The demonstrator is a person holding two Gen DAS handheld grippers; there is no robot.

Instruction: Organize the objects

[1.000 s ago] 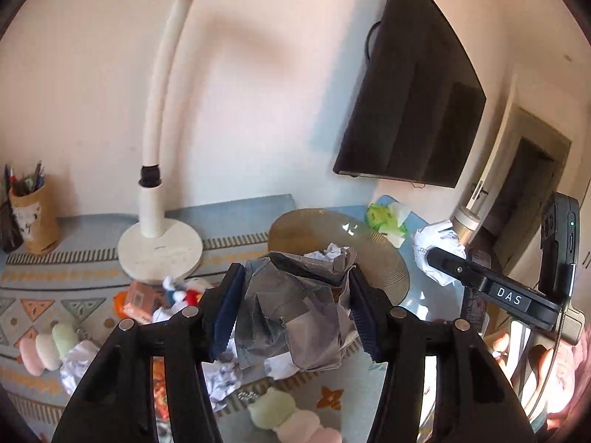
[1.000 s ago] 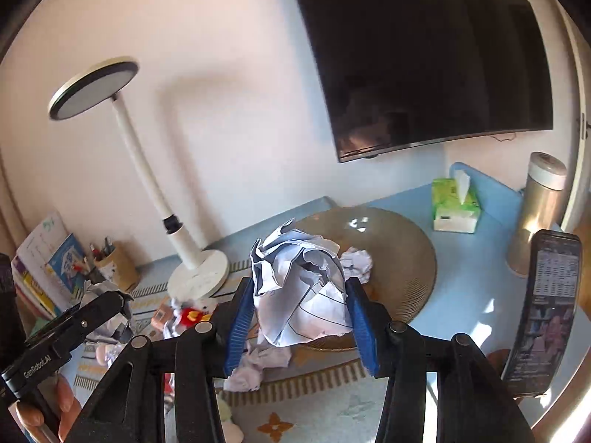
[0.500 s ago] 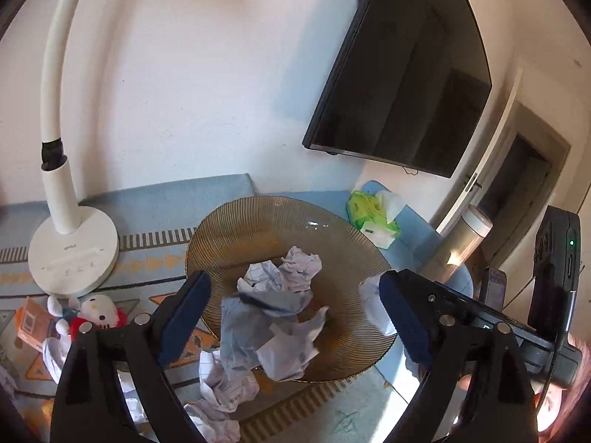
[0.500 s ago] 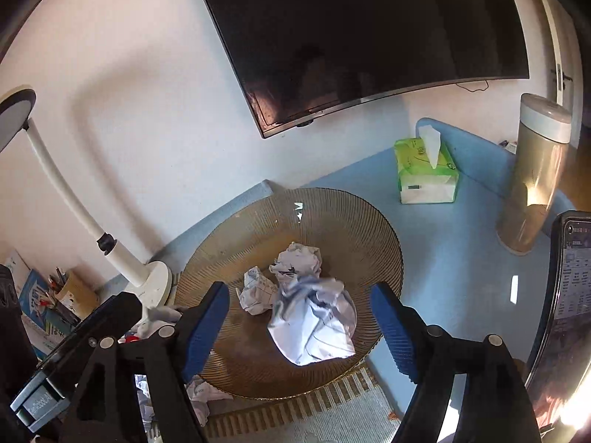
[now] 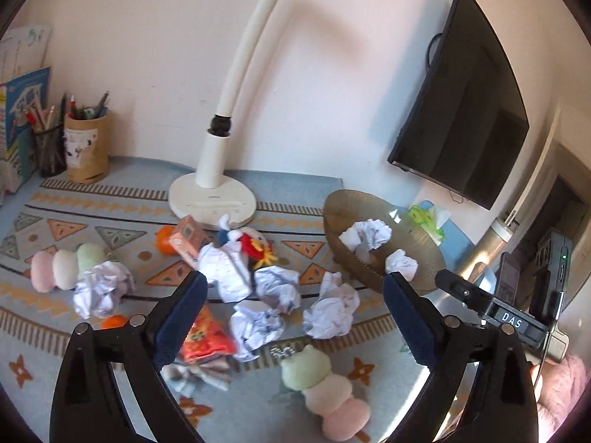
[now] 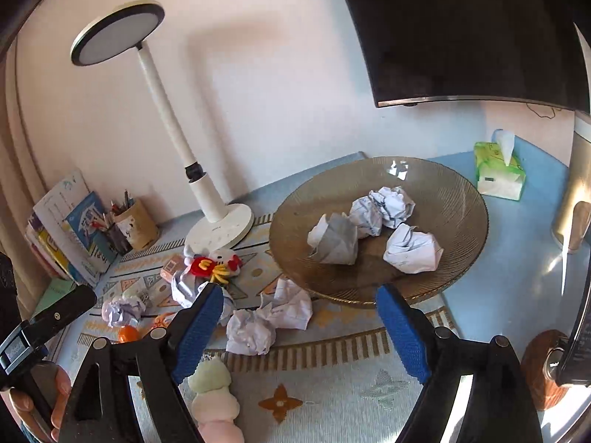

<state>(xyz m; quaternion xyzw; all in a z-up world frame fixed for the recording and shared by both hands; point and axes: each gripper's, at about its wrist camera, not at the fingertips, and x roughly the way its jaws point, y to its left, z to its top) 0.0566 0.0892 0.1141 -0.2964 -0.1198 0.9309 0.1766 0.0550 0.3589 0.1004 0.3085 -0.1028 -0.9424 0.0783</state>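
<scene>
Both paper balls (image 6: 412,248) now lie in the bowl (image 6: 454,199); left gripper (image 5: 291,319) and right gripper (image 6: 299,326) gape wide, empty.

A: So what's sitting on the counter (image 6: 517,280)?

B: Blue top, with a patterned mat (image 5: 122,221) over the left part. On the mat: a white lamp base (image 5: 212,199), loose paper balls (image 5: 328,312), a pencil cup (image 5: 86,147), plush dango skewers (image 5: 325,387), and a small red-and-white plush (image 6: 214,260).

A: And the bowl?

B: The brown glass bowl (image 6: 458,199) straddles the mat's right edge. A green tissue pack (image 6: 498,177) sits behind it on the bare blue.
</scene>
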